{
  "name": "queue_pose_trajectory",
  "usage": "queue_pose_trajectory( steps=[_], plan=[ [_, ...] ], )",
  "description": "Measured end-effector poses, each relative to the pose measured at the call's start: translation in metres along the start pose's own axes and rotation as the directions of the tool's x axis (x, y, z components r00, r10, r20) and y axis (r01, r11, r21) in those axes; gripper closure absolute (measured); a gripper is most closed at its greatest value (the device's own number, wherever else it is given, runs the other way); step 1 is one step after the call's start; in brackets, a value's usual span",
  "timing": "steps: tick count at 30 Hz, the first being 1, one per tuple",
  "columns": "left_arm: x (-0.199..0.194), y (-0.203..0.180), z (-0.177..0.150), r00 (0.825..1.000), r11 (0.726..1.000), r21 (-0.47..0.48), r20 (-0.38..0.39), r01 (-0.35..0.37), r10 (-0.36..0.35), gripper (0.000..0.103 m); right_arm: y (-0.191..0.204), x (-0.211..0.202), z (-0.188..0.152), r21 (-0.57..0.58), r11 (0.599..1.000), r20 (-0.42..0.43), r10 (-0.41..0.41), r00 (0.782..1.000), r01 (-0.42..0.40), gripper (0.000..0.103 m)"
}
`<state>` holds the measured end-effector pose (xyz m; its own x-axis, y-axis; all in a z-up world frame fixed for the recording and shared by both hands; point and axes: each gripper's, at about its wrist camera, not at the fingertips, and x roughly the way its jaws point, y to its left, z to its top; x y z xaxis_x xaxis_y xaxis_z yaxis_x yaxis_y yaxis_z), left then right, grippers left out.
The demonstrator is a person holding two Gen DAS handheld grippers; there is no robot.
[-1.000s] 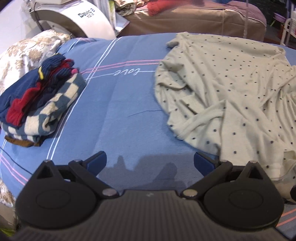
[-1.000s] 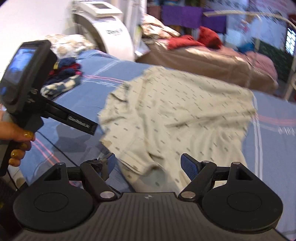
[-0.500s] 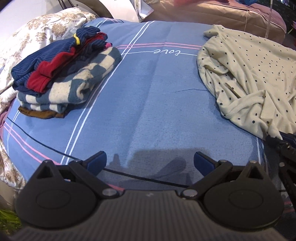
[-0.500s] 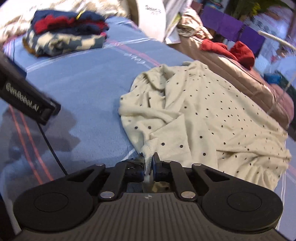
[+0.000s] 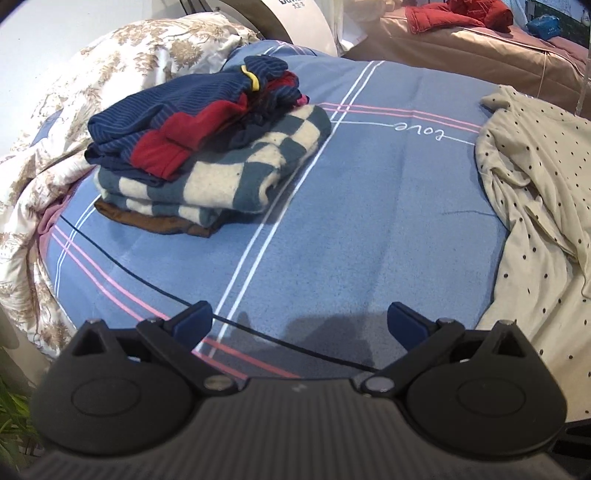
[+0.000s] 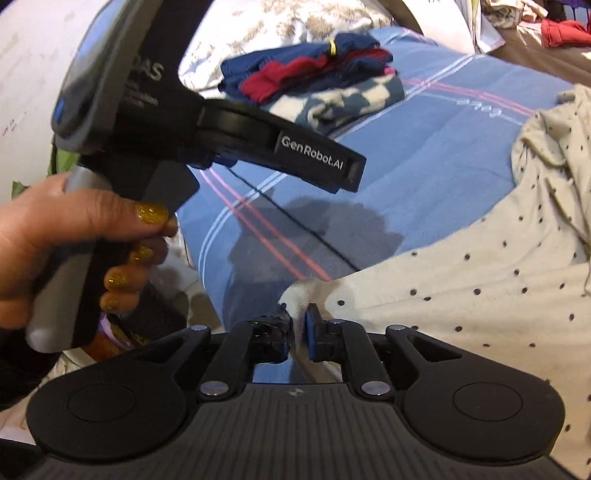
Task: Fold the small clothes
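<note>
A cream polka-dot garment [image 5: 535, 192] lies crumpled on the right of the blue bed cover [image 5: 369, 206]; it also shows in the right wrist view [image 6: 480, 288]. My right gripper [image 6: 298, 325] is shut on a corner of the garment's edge near the bed's front. My left gripper [image 5: 300, 321] is open and empty, hovering over bare blue cover left of the garment. The left gripper body [image 6: 207, 122], held by a hand, shows in the right wrist view.
A stack of folded clothes [image 5: 207, 155], navy, red and checked, sits at the back left of the bed. A floral duvet [image 5: 74, 122] lies left of it. A white appliance [image 5: 295, 14] and a brown bed with red clothes [image 5: 461, 44] stand behind.
My right gripper has closed on the garment's corner and pulled it toward the bed's front edge. My left gripper has swung left, bringing the folded stack closer in view.
</note>
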<state>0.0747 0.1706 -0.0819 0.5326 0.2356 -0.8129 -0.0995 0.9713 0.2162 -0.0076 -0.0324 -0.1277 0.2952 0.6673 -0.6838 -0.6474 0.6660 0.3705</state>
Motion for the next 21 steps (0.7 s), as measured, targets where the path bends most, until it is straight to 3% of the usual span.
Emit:
queue_pose_trajectory(
  steps=[2,4,6,8,10,13,15,17,18,19,21],
  plan=[
    [0.002,-0.007,-0.005,0.999,0.999,0.018,-0.021,0.035,-0.034,0.000,-0.008,-0.006,-0.002,0.059,0.998,-0.002,0.025,1.000,-0.025,0.067],
    [0.001,-0.016,-0.012,0.995,0.995,0.032,-0.040,0.095,-0.093,0.000,-0.019,-0.028,-0.005,0.100,0.995,0.057,-0.001,0.998,-0.005,0.064],
    [-0.002,-0.026,-0.018,0.989,0.988,0.055,-0.044,0.144,-0.142,0.000,-0.031,-0.058,-0.011,0.120,0.988,0.119,-0.106,0.987,0.092,0.046],
    [-0.006,-0.036,-0.024,0.984,0.981,0.087,-0.043,0.174,-0.170,0.000,-0.049,-0.092,-0.023,0.155,0.960,0.156,-0.256,0.954,0.232,0.033],
    [-0.009,-0.046,-0.029,0.982,0.975,0.119,-0.046,0.189,-0.185,0.000,-0.071,-0.129,-0.043,0.203,0.900,0.169,-0.420,0.892,0.386,0.030],
    [-0.011,-0.060,-0.039,0.978,0.967,0.151,-0.065,0.205,-0.197,0.000,-0.110,-0.183,-0.080,0.341,0.733,0.098,-0.650,0.753,0.589,0.030],
    [-0.012,-0.068,-0.045,0.977,0.962,0.172,-0.076,0.210,-0.200,0.000,-0.136,-0.219,-0.111,0.470,0.614,0.039,-0.733,0.680,0.634,0.030],
    [-0.013,-0.073,-0.049,0.975,0.958,0.188,-0.082,0.218,-0.206,0.000,-0.150,-0.245,-0.138,0.540,0.526,-0.012,-0.776,0.631,0.657,0.028],
    [-0.013,-0.076,-0.052,0.974,0.955,0.195,-0.085,0.224,-0.211,0.000,-0.155,-0.253,-0.149,0.562,0.495,-0.038,-0.785,0.618,0.663,0.027],
    [-0.013,-0.079,-0.053,0.972,0.952,0.202,-0.090,0.230,-0.216,0.000,-0.158,-0.257,-0.158,0.588,0.478,-0.052,-0.783,0.620,0.653,0.027],
    [-0.011,-0.085,-0.057,0.971,0.947,0.223,-0.104,0.232,-0.214,0.000,-0.163,-0.258,-0.172,0.667,0.499,-0.015,-0.733,0.680,0.553,0.027]
  ],
)
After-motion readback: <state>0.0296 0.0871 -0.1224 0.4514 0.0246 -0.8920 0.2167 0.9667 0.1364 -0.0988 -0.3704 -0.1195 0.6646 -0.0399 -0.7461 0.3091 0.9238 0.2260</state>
